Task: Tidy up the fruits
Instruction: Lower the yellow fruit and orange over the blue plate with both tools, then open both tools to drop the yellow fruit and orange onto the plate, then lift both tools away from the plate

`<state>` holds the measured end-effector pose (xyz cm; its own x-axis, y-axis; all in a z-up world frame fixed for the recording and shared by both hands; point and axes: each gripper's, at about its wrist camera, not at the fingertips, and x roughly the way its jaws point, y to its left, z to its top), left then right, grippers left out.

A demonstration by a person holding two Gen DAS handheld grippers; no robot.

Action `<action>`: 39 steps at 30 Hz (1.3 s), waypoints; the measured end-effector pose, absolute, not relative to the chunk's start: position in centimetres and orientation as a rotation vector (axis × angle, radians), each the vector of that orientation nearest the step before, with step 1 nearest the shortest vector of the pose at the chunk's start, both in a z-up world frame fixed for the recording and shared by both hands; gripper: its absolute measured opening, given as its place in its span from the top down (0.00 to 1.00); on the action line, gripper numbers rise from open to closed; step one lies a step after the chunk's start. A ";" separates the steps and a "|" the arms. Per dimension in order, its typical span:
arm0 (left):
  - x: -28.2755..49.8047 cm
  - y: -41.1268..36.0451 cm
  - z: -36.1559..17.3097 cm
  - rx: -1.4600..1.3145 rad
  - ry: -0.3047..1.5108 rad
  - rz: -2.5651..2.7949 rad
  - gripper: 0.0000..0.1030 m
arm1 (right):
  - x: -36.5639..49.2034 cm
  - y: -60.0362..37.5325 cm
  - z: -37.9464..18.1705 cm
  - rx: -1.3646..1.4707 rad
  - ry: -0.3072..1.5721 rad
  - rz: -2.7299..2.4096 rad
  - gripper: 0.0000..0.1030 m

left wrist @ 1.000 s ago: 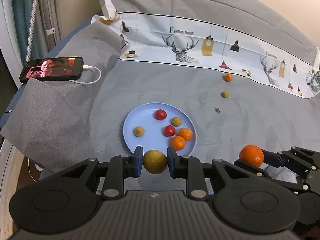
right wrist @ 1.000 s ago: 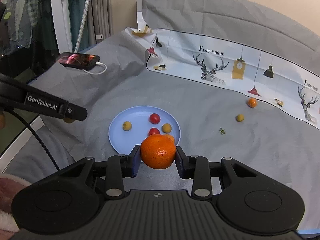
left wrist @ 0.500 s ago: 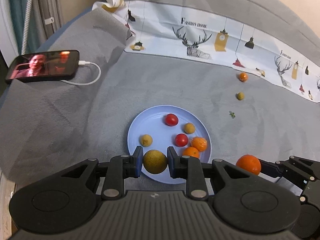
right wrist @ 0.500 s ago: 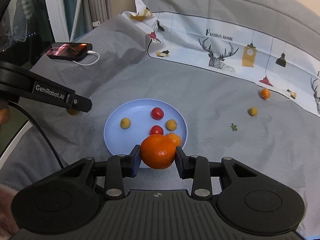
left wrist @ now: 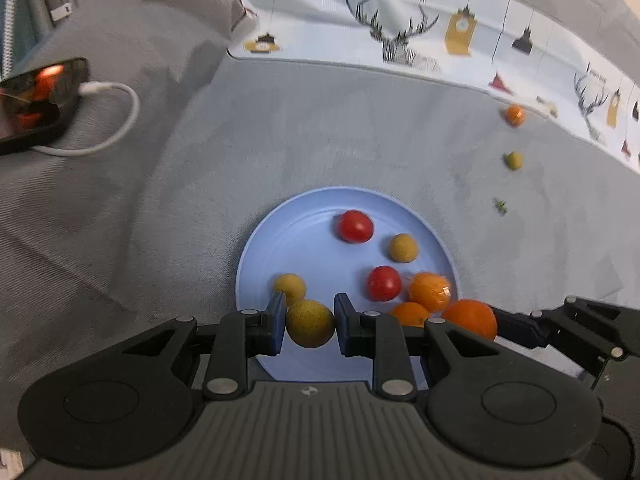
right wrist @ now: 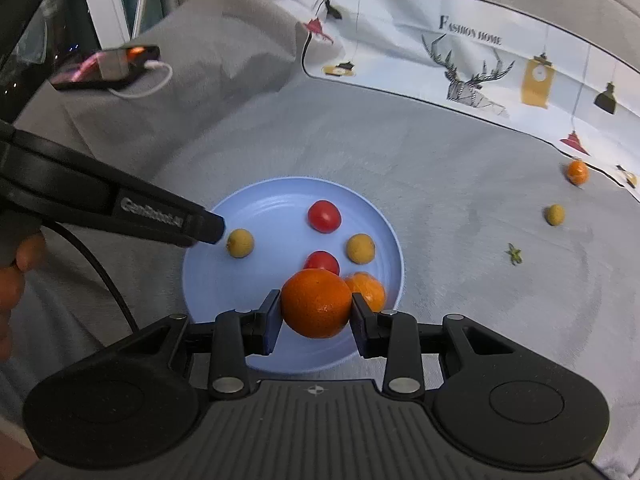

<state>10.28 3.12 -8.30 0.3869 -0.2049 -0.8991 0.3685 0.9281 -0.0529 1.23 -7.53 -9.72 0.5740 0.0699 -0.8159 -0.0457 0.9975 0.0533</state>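
Left gripper (left wrist: 310, 326) angled steeply down, pads clamped on yellow-green fruit (left wrist: 310, 323), over near rim of blue plate (left wrist: 280, 240). Right gripper (right wrist: 315, 312) likewise pitched down, clamped on orange (right wrist: 316, 303), over plate's near side; small fruits just beyond fingertips.

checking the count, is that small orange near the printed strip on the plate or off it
Off it: the small orange lies on the grey cloth, well away from the blue plate.
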 end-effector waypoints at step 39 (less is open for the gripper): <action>-3.3 6.7 0.6 0.205 0.983 -0.166 0.00 | -12.5 -8.7 -1.3 0.033 0.762 -0.113 0.01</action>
